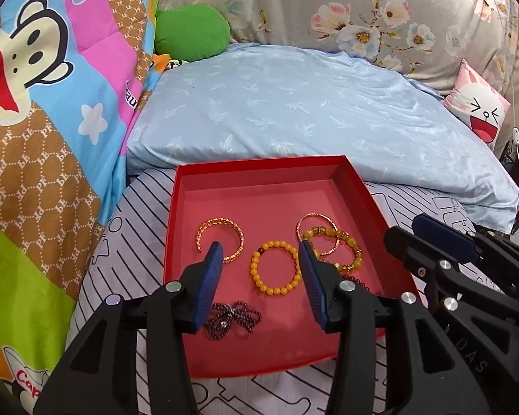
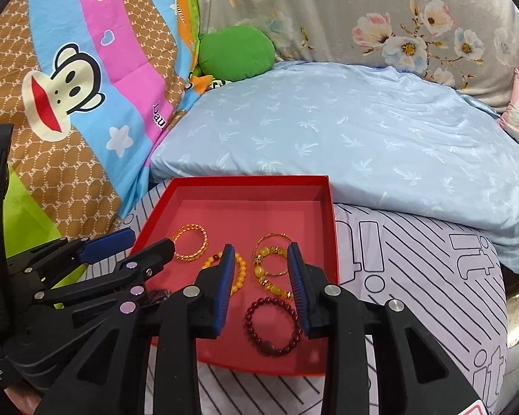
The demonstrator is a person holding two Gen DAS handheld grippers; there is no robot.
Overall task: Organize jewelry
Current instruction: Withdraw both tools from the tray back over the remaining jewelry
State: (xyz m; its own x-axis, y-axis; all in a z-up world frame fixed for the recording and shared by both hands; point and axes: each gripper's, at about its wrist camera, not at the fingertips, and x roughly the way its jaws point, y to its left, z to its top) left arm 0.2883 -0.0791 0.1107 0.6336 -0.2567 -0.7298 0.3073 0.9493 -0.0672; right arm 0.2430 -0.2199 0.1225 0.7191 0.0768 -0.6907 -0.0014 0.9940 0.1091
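A red tray [image 1: 259,169] [image 2: 333,228] sits on the striped bedsheet and holds the jewelry. In the left wrist view it holds a gold bangle [image 1: 204,230], a yellow bead bracelet [image 1: 275,288], a gold ring with an amber bead bracelet [image 1: 346,238] and a dark bead necklace [image 1: 230,321]. The right wrist view also shows a dark red bead bracelet [image 2: 275,325]. My left gripper [image 1: 261,254] is open and empty above the yellow bracelet. My right gripper [image 2: 259,256] is open and empty above the amber bracelet [image 2: 270,269]; it also shows in the left wrist view [image 1: 408,231].
A light blue pillow [image 1: 294,110] lies just behind the tray. A cartoon monkey quilt [image 1: 41,103] rises on the left. A green plush [image 1: 190,31] and a floral cushion [image 1: 380,10] sit at the back, a pink pillow [image 1: 477,110] at the right.
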